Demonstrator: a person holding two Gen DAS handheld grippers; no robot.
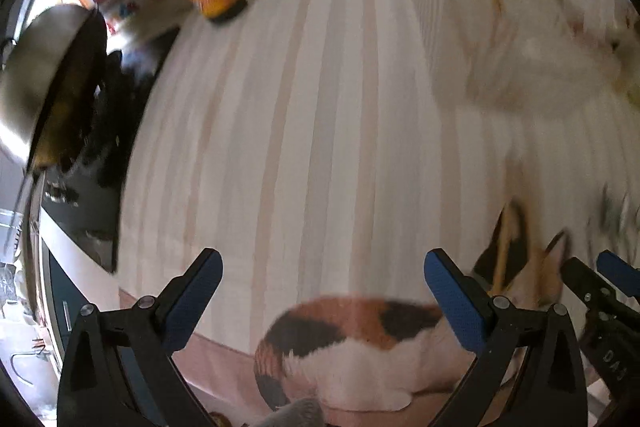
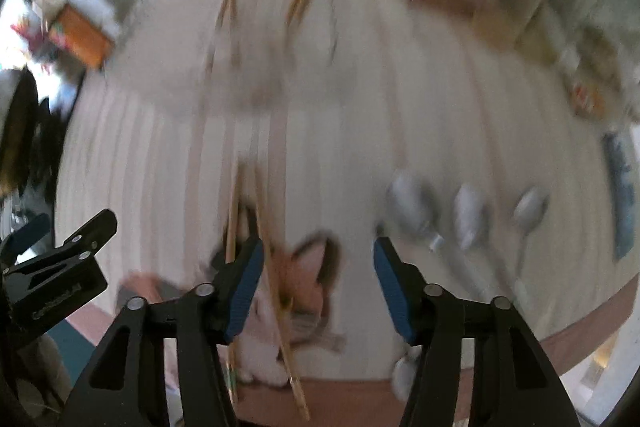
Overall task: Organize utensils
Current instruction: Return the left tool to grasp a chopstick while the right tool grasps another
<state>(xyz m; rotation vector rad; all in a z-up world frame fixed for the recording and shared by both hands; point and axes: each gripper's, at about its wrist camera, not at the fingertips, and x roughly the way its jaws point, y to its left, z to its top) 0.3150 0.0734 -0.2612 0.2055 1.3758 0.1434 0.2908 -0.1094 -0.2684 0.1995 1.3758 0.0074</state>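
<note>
Both the left gripper [image 1: 322,281] and right gripper [image 2: 318,269] stand apart, empty, above the striped mat [image 1: 320,127]

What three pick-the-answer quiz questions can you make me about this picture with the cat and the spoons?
1. Where do the spoons lie from the right gripper?
A. to its left
B. to its right
C. under the bottle

2. What colour are the gripper pads?
A. red
B. green
C. blue

3. How is the left gripper?
A. open and empty
B. shut on a spoon
C. shut on chopsticks

Answers: 1 B, the spoons sit right of its fingers on the striped tablecloth. 2 C, the pads on both grippers are blue. 3 A, its fingers stand wide apart with only cloth and the cat picture between them.
</note>
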